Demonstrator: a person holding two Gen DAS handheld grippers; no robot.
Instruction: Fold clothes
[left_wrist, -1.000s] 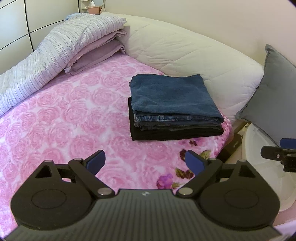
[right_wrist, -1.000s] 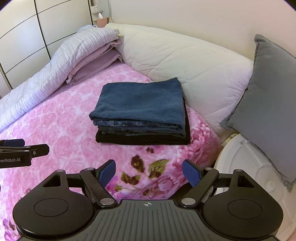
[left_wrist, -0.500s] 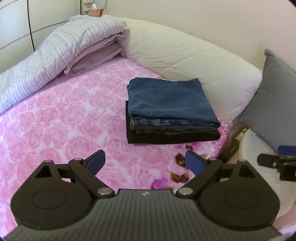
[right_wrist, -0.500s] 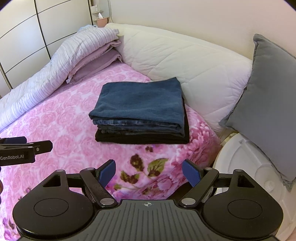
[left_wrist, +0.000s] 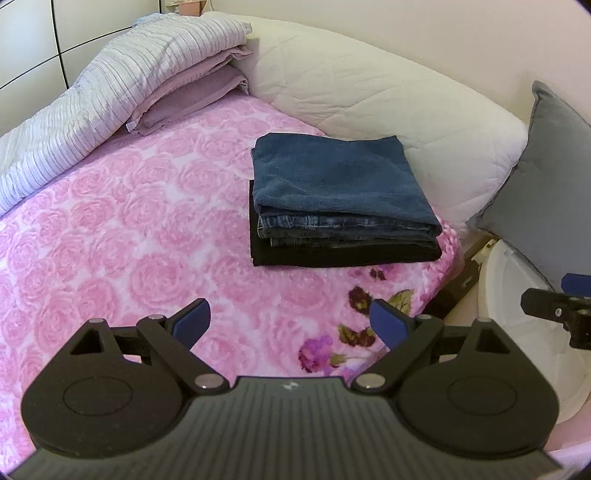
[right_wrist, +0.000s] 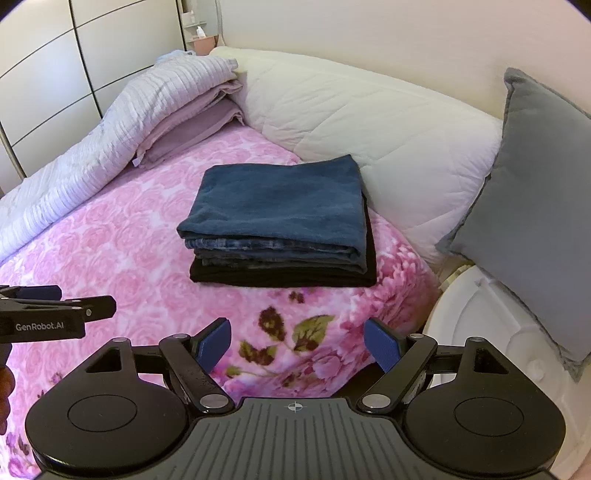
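the left gripper (left_wrist: 290, 320), black with blue pads, hovers above the pink rose-patterned blanket (left_wrist: 122, 236) with its jaws spread wide and nothing between them. the right gripper (right_wrist: 297, 341), of the same make, also stands wide apart and empty, over the blanket's near corner where darker flowers are printed. ahead of both lies the stack of folded clothes (right_wrist: 280, 221), well apart from either tool: a dark blue fleecy piece on top, faded denim jeans beneath it, a black garment at the bottom. the stack lies flat, its folded edges facing the grippers and its far side close to the cream quilted bolster (right_wrist: 369, 122). its long axis runs roughly left to right across both views. a grey cushion (right_wrist: 535, 206) leans at the right, above a white plastic lid-like object (right_wrist: 480, 332). a striped lilac quilt (left_wrist: 110, 96) is piled at the far left.
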